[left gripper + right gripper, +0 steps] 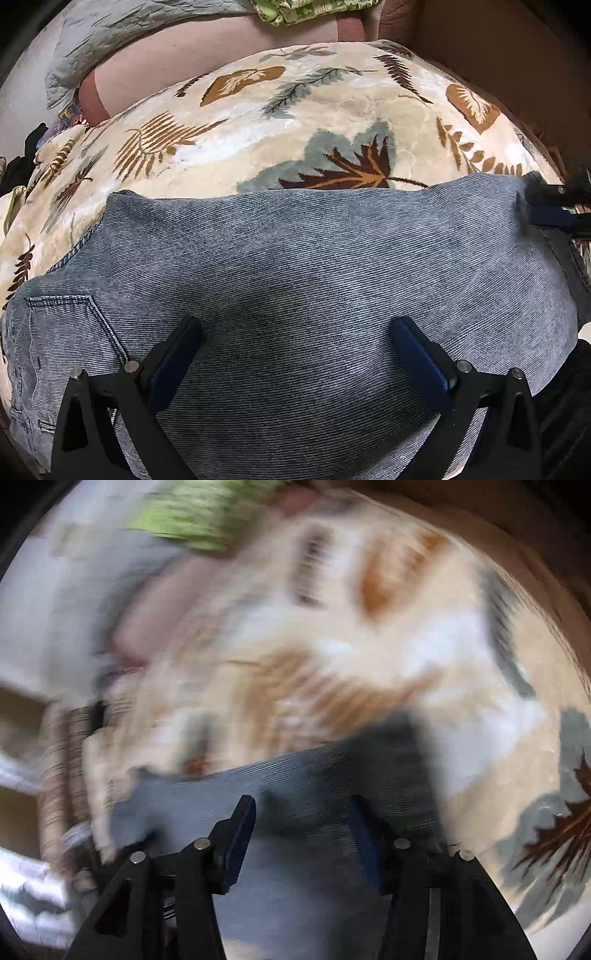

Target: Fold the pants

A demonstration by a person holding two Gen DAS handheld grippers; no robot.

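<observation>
Blue-grey denim pants (295, 266) lie folded on a leaf-print blanket (295, 122), with a back pocket (66, 325) at the left. My left gripper (295, 332) is open just above the denim, holding nothing. My right gripper shows at the pants' far right corner in the left wrist view (554, 206). The right wrist view is heavily motion-blurred; there my right gripper (301, 812) is open over the pants (295, 867), jaws apart with nothing between them.
A grey quilted cover (122, 33) and a green patterned cloth (306, 9) lie at the back. A pinkish cushion (207, 51) sits beyond the blanket. Dark clothing (26, 147) is piled at the left edge. A brown surface (517, 55) borders the right.
</observation>
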